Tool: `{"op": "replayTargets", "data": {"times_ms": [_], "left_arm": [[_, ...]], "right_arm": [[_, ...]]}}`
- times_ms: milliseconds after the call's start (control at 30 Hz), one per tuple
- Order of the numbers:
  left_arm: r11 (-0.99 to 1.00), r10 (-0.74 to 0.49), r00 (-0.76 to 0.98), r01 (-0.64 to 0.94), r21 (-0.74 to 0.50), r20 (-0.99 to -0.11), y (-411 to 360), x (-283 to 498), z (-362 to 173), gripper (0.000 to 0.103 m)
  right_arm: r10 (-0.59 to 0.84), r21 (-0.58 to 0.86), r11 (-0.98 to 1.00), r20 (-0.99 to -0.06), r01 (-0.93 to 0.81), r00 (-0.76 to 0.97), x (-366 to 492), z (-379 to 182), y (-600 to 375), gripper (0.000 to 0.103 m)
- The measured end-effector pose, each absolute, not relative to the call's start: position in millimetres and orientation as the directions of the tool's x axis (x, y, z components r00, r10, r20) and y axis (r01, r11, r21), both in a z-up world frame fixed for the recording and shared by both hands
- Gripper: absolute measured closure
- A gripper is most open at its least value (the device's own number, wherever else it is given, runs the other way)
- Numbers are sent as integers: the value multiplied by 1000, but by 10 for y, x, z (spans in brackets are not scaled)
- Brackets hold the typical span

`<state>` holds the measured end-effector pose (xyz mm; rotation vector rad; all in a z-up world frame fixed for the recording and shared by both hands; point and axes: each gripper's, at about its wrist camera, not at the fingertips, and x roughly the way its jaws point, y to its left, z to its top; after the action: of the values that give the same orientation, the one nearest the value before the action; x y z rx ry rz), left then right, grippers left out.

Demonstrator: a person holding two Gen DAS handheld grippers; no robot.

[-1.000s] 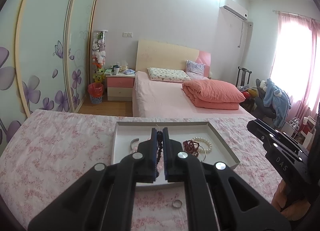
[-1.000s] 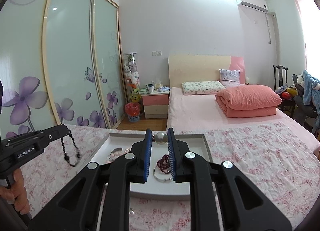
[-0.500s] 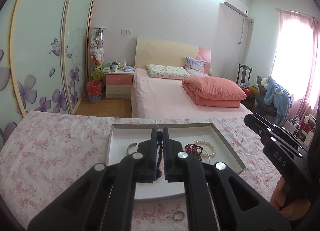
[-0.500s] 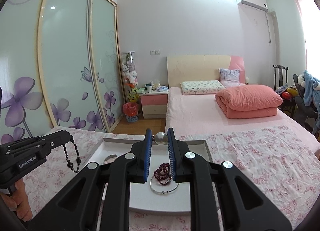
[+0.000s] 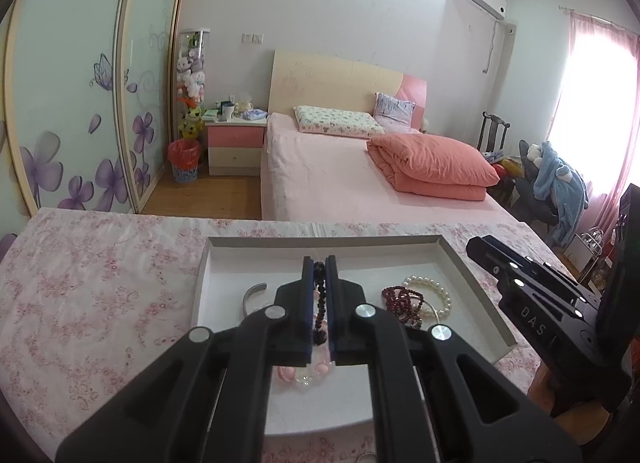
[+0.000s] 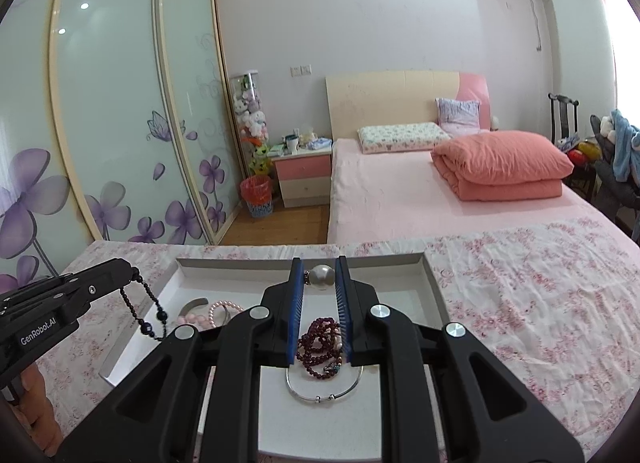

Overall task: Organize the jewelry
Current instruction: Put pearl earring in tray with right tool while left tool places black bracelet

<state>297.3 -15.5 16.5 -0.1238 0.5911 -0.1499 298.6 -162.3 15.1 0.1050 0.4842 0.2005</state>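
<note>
My left gripper [image 5: 319, 263] is shut on a dark bead strand [image 5: 320, 303] that hangs between its pads over the white tray [image 5: 202, 279]. From the right wrist view, that dark bead strand [image 6: 149, 313] dangles from the left gripper [image 6: 127, 270] above the tray's left edge. My right gripper [image 6: 319, 263] is shut on a large pearl piece [image 6: 322, 275] above the tray [image 6: 434, 299]. In the tray lie a dark red bead bracelet [image 6: 320, 345], a silver bangle [image 6: 325, 393], pink beads [image 6: 192, 319], a silver cuff [image 5: 253, 295] and a pearl bracelet [image 5: 434, 289].
The tray rests on a table with a pink floral cloth [image 6: 540, 323]. A small ring [image 5: 365, 457] lies on the cloth in front of the tray. A hand [image 6: 40, 411] holds the left gripper's handle. A bed and sliding wardrobe stand beyond the table.
Both grippers have moved forward and down over the tray, which now looks larger and closer. Each keeps its grip on its piece of jewelry.
</note>
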Motion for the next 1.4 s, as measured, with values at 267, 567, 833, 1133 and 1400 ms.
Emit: {"op": "replayTargets", "data": {"times_ms": [267, 567, 833, 1133, 1400], "left_arm": [[980, -182, 796, 95, -178, -577, -170, 3154, 5, 96], [971, -190, 772, 56, -233, -606, -36, 3228, -129, 86], [973, -174, 773, 40, -227, -610, 26, 3145, -137, 82], [976, -173, 764, 49, -211, -622, 40, 2949, -168, 79], [979, -166, 748, 49, -196, -643, 91, 2684, -267, 79]], "right_arm": [[230, 157, 972, -503, -174, 833, 3118, 13, -1592, 83], [216, 145, 976, -514, -164, 830, 3079, -43, -1615, 57], [210, 143, 977, -519, -158, 828, 3045, -56, -1657, 57], [219, 128, 976, -535, -178, 816, 2851, -84, -1665, 57], [255, 122, 966, -598, -228, 760, 2530, -228, -1632, 57]]}}
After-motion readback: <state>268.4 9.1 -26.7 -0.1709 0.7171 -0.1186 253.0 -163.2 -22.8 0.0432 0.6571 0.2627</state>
